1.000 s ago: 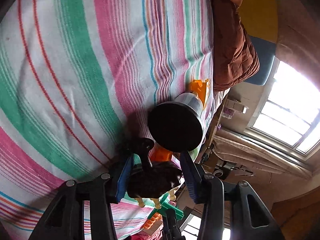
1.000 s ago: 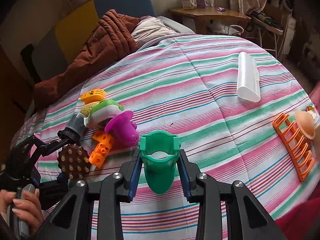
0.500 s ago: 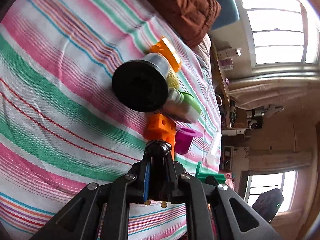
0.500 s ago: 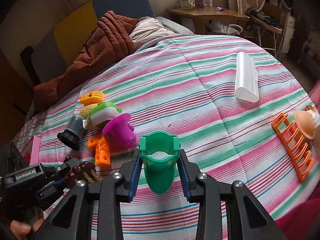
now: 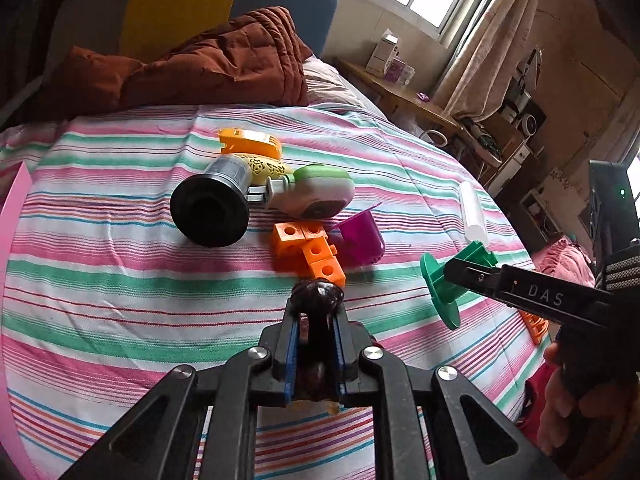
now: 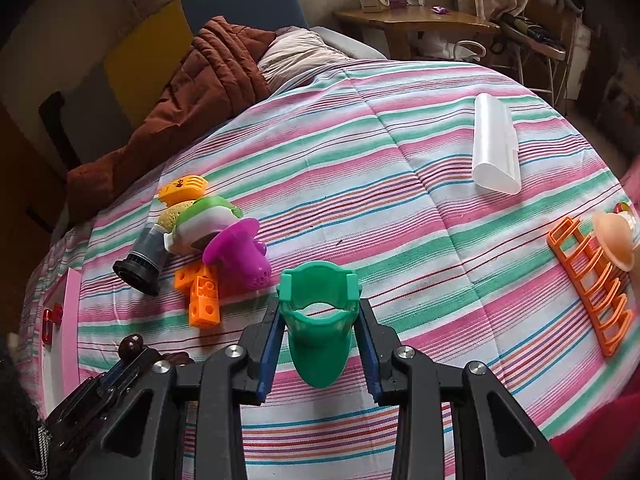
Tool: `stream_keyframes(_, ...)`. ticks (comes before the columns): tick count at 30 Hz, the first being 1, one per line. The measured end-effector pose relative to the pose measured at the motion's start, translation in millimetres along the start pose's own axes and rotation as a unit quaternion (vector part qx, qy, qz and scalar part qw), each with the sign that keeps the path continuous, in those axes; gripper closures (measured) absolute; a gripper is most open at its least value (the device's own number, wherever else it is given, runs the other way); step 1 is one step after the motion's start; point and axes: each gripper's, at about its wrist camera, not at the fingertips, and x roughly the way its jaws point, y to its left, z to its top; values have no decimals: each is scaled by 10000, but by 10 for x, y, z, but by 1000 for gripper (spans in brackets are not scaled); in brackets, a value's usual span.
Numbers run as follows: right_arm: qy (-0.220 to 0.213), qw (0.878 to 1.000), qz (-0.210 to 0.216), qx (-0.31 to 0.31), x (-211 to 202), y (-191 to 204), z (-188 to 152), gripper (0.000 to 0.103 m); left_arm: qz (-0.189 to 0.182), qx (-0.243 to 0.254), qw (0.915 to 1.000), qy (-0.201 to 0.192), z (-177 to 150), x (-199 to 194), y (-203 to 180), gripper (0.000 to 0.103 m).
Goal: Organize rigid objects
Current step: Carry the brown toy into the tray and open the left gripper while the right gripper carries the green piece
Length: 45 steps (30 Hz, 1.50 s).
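Observation:
My left gripper [image 5: 316,320] is shut on the stem of a dark brown knobbed piece [image 5: 318,296], held above the striped bedspread [image 5: 120,280]. In the right wrist view that gripper [image 6: 132,356] and the brown knob [image 6: 132,345] sit at the lower left. My right gripper [image 6: 320,308] is shut on a green plastic holder [image 6: 318,320], also seen from the side in the left wrist view as the green holder [image 5: 440,292]. Beyond lies a cluster: a black-ended silver cylinder [image 5: 208,208], a green-and-white gadget [image 5: 316,192], orange blocks [image 5: 308,254] and a purple cup [image 5: 360,236].
A white case [image 6: 494,148] lies at the far right of the bed, with an orange rack [image 6: 588,284] and a peach suction cup [image 6: 614,240] near the right edge. A brown quilt [image 6: 208,80] is heaped at the back. A pink box [image 6: 60,320] stands at the left edge.
The left gripper closed on the dark brown piece, lifted it off the bedspread and rolled upright. The right gripper with the green holder has not moved.

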Motion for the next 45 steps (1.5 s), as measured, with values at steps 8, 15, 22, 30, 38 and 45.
stream_keyframes(8,24,9999,49,-124,7,72,-26,67,-139,366,9992,66,-183,-154,-85,88)
stream_keyframes(15,11,9997,90,-218,14,112,-45,67,-197,288,9994,-12,-229,-305,-59,90)
stream_keyframes(22,-84,9986,273,-439,-10,211,-74,67,-316,203,9989,-289,-178,-595,63,90)
stream_keyframes(30,-225,9952,479,-819,-35,393,-161,67,-213,-161,9976,-643,-67,-1053,535,90)
stream_keyframes(38,-378,9893,816,-1145,-70,606,-272,67,187,-766,9906,-1120,225,-1537,1463,90)
stream_keyframes(45,-583,9802,981,-1617,-150,855,-390,67,995,-1027,9834,-1114,403,-1511,2288,90)
